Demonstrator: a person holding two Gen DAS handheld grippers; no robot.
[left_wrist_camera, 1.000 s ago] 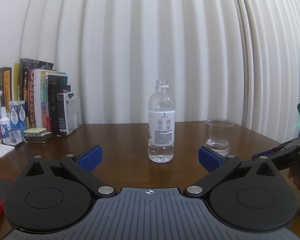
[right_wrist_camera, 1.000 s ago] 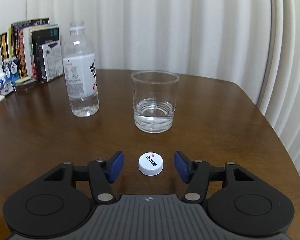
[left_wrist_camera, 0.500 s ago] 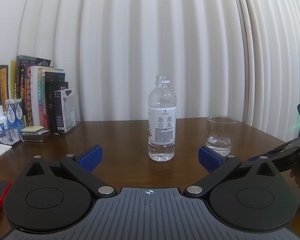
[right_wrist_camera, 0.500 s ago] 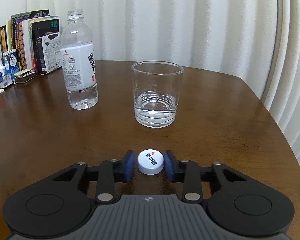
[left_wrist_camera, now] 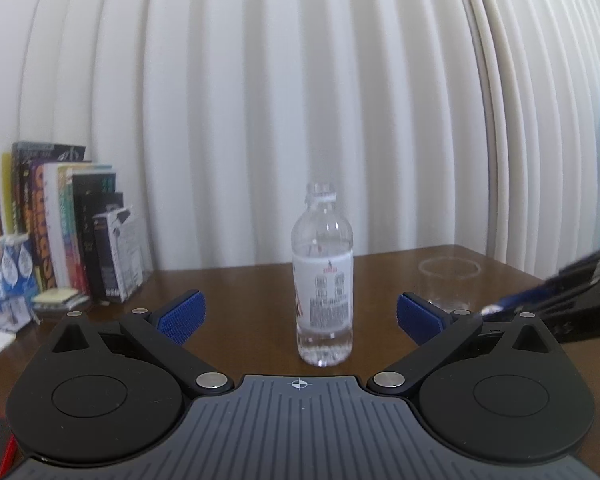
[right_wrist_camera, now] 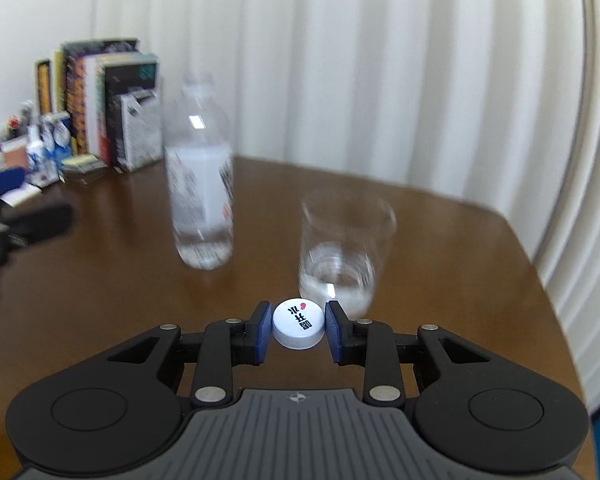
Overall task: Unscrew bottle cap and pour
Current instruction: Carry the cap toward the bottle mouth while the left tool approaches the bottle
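Note:
An uncapped clear water bottle (left_wrist_camera: 323, 280) with a white label stands upright on the brown table, a little water at its bottom. My left gripper (left_wrist_camera: 299, 314) is open and empty, short of the bottle and centred on it. The bottle also shows in the right wrist view (right_wrist_camera: 201, 196), blurred. My right gripper (right_wrist_camera: 298, 330) is shut on the white bottle cap (right_wrist_camera: 298, 323) and holds it above the table. A clear glass (right_wrist_camera: 342, 250) with some water stands just beyond the cap; it also shows in the left wrist view (left_wrist_camera: 449, 284).
A row of books (left_wrist_camera: 66, 224) and small boxes stand at the table's far left against the white curtain (left_wrist_camera: 300, 100). The right gripper's body (left_wrist_camera: 572, 296) reaches in at the left wrist view's right edge. The table's right edge (right_wrist_camera: 540, 280) curves close to the glass.
My right gripper closed on the cap and lifted it off the table. The left gripper rose and drew back a little, still open.

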